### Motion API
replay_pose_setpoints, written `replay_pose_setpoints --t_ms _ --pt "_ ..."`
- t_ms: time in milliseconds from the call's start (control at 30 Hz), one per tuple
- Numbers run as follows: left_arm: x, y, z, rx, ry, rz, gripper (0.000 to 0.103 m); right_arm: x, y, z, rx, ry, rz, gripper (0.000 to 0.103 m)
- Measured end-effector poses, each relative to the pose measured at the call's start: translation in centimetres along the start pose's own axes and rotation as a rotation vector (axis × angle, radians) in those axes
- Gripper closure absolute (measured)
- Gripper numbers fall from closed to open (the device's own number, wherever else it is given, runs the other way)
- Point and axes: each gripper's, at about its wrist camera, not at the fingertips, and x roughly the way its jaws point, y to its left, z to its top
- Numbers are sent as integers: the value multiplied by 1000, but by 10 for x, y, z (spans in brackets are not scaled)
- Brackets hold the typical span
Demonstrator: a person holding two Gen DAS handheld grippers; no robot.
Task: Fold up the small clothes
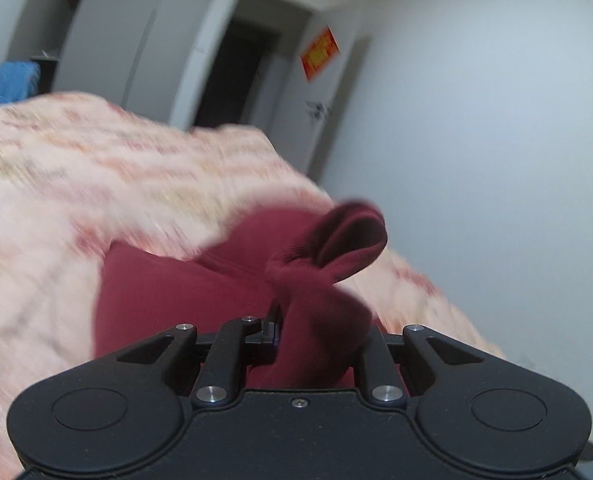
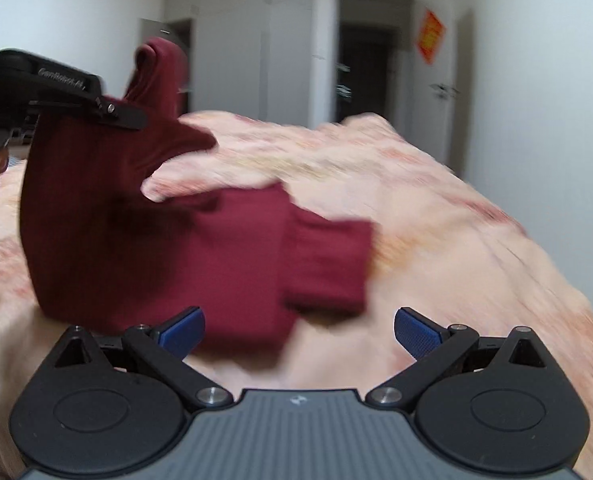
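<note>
Your right tool [image 2: 298, 330] stood wide open above the bed [image 2: 436, 208], its blue pads [image 2: 414, 330] clear of the maroon garment [image 2: 224, 248]. Your left tool [image 2: 124, 116] was clamped on a raised fold of that garment at upper left. The ribbed cuff [image 2: 328, 264] lay flat on the patterned bedspread.

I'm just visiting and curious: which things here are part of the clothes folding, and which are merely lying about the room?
Part of the job:
- dark red garment, partly lifted
- left gripper, shut on the garment
- right gripper, open, holding nothing
- pink patterned bedspread under the garment

Just lying about:
- blue cloth in the far corner
- red poster on the door
</note>
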Motion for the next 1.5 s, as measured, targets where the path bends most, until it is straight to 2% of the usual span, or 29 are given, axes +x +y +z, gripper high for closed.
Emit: replay_pose_setpoints --t_ms 100,200,300,333,367,467,533,633,800,900,1000,1100,1167,1267,1400,1500 --pt "11 -7 -18 6 76 -6 83 -8 -16 -15 64 32 -38 0" --pt "7 -6 -25 11 87 -1 72 -12 -27 -25 118 56 -49 0" --pt "-3 1 -23 -41 77 -48 41 -10 -27 -24 117 48 -57 0" --pt "-6 3 -24 -59 71 -65 25 -11 -26 -24 113 45 -61 0" --pt "-11 4 -24 -72 63 -82 17 -10 -25 -22 110 41 -62 0" --pt "-28 1 -22 -103 37 -118 10 -7 -22 -18 106 31 -59 0" --pt "-38 4 -19 -139 7 -97 2 -8 -19 -17 104 26 -58 0" --pt "-56 14 -16 -176 -33 -19 1 -12 -16 -19 106 14 -43 0" --pt "-61 46 -12 -250 0 246 1 -14 -14 -12 179 -30 28 0" --pt "-63 70 -18 -323 30 335 1 -7 -10 1 222 -43 111 0" --pt "-60 88 -27 -370 94 369 1 5 -6 18 270 -49 213 0" --pt "-58 99 -41 -400 140 362 1 25 -1 32 349 0 328 0" --pt "-54 100 -47 -381 135 359 1 35 0 34 428 26 405 0" --pt "-51 93 -53 -301 142 374 1 52 -4 33 566 62 503 0" --pt "-45 82 -58 -238 152 377 1 75 -21 29 753 100 487 0" --pt "-43 80 -59 -225 155 374 1 89 -31 29 842 113 461 0"
